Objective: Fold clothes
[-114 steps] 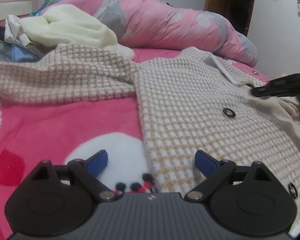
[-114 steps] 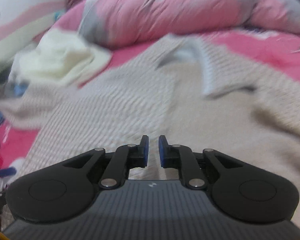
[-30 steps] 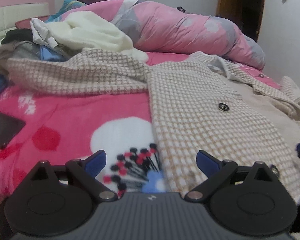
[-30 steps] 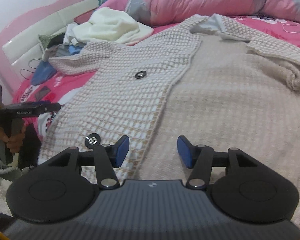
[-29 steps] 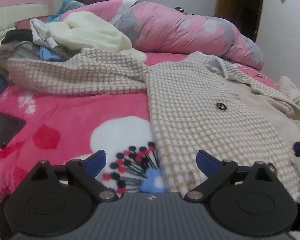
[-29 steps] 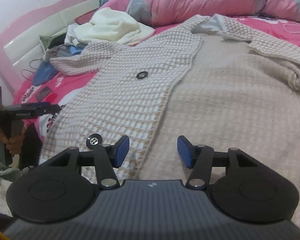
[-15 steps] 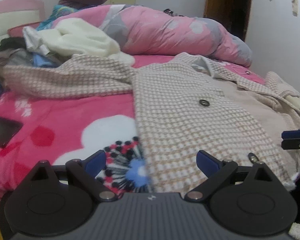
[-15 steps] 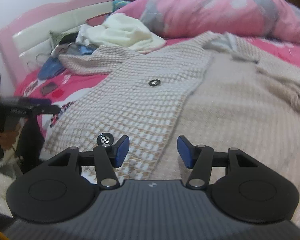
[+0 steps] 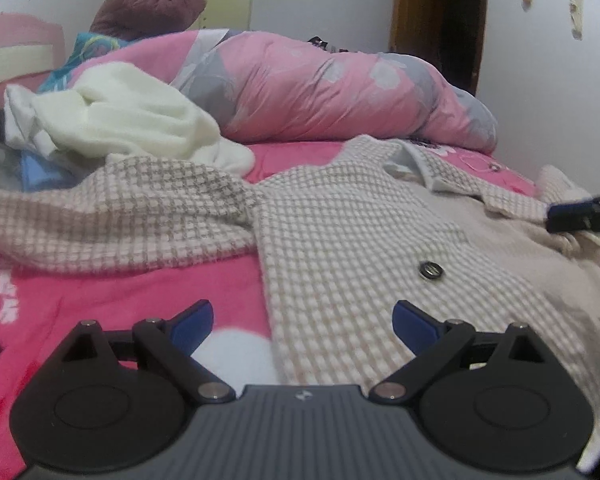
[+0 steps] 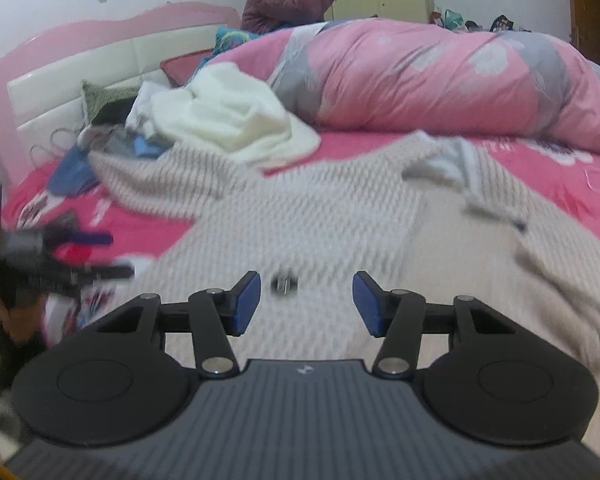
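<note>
Left gripper [image 9: 302, 326] wide open, holding nothing, just above the checked coat [image 9: 352, 248] side edge. Right gripper [image 10: 306, 304] also open & empty, near a button [image 10: 284, 283]. Coat lies flat on pink bedspread [image 9: 112, 292]. Risk: pinching bedspread w/ coat. Farther: sleeve [image 9: 112, 208] drags white garment [image 9: 128, 116].

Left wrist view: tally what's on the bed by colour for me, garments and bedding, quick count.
Beige checked: 1, the coat
White: 1, a fleece
Blue: 1, a garment under the fleece
Pink: 2, the duvet and the bedspread
Total: 5; the pile at the far left may hide more.
</note>
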`<state>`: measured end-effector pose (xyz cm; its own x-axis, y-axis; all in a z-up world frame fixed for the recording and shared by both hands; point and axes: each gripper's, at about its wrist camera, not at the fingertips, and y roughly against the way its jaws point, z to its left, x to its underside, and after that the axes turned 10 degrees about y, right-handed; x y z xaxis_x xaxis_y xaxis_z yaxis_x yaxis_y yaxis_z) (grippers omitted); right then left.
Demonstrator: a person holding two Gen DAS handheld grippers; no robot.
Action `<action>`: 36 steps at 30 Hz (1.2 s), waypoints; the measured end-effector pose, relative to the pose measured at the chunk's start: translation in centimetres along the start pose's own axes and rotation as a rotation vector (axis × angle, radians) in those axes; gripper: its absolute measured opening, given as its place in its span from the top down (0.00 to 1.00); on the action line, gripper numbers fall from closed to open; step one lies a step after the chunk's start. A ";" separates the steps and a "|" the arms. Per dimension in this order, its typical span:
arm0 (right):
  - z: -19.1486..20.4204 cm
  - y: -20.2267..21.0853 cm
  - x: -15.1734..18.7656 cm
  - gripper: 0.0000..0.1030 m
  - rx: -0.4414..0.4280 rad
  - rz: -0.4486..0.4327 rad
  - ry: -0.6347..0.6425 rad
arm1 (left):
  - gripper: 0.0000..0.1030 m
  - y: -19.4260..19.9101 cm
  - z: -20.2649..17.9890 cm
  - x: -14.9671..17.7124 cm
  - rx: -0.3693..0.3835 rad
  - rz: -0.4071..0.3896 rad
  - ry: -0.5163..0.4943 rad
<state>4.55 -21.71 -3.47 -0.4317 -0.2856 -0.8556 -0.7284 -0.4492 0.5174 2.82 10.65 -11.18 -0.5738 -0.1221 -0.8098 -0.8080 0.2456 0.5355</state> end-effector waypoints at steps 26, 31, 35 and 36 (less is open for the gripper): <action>-6.1 -31.7 -11.2 0.91 0.149 0.194 -0.066 | 0.15 -5.3 7.6 1.7 0.221 -0.040 0.279; -4.7 -30.5 -12.5 0.90 0.108 0.144 -0.058 | 0.14 -5.2 7.8 1.8 0.237 -0.044 0.293; -2.2 -29.7 -13.8 0.89 0.030 0.118 -0.031 | 0.14 -5.1 8.0 1.8 0.252 -0.049 0.308; -1.5 -29.1 -13.9 0.89 0.010 0.114 -0.017 | 0.14 -5.1 8.1 1.8 0.254 -0.052 0.313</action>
<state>32.55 -5.88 -6.63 -0.5208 -0.3195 -0.7916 -0.6796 -0.4060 0.6110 7.01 16.96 -17.32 -0.5775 -0.4180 -0.7012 -0.8009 0.4566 0.3874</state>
